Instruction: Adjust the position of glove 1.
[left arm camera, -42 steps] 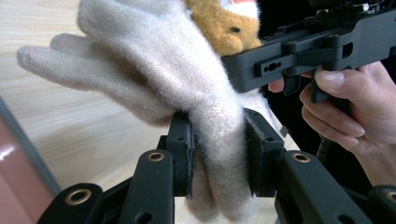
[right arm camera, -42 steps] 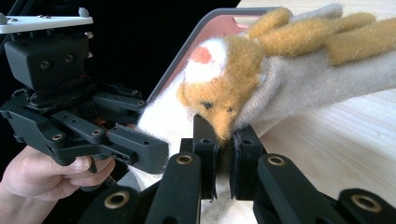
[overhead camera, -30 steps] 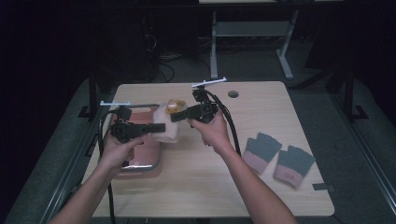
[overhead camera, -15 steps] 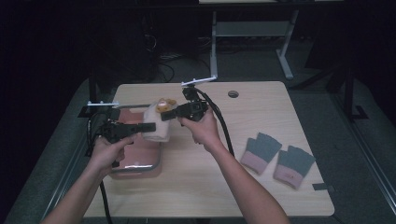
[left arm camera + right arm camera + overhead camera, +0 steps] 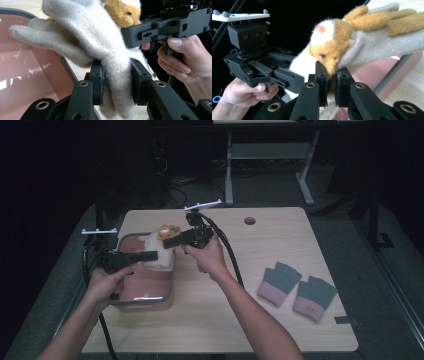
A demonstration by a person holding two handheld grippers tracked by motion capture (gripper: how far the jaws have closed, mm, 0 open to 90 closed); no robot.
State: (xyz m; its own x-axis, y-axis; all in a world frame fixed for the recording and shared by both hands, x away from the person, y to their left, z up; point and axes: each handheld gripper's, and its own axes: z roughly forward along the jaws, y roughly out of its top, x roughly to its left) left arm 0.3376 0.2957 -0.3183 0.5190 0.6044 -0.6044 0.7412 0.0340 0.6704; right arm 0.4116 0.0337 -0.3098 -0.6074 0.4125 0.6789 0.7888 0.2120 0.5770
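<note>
The cream glove (image 5: 159, 254), a fuzzy one with a tan animal face (image 5: 329, 47) sewn on it, hangs in the air above the pink tub (image 5: 145, 299) at the left of the worktop (image 5: 260, 320), pinched from both sides. My left claw (image 5: 116, 85) is closed on its cuff end, the wool squeezed between the pads. My right claw (image 5: 331, 86) is nearly shut, with a fold of fabric under the animal face nipped between its jaws. I judge the job about midway: the glove is lifted and held over the tub, but not yet laid down or let go. The tub looks bare inside where I can see it. By my count: one cream glove, one tub, and two grey gloves with pink cuffs (image 5: 297, 289) lying side by side, well apart at the right.
</note>
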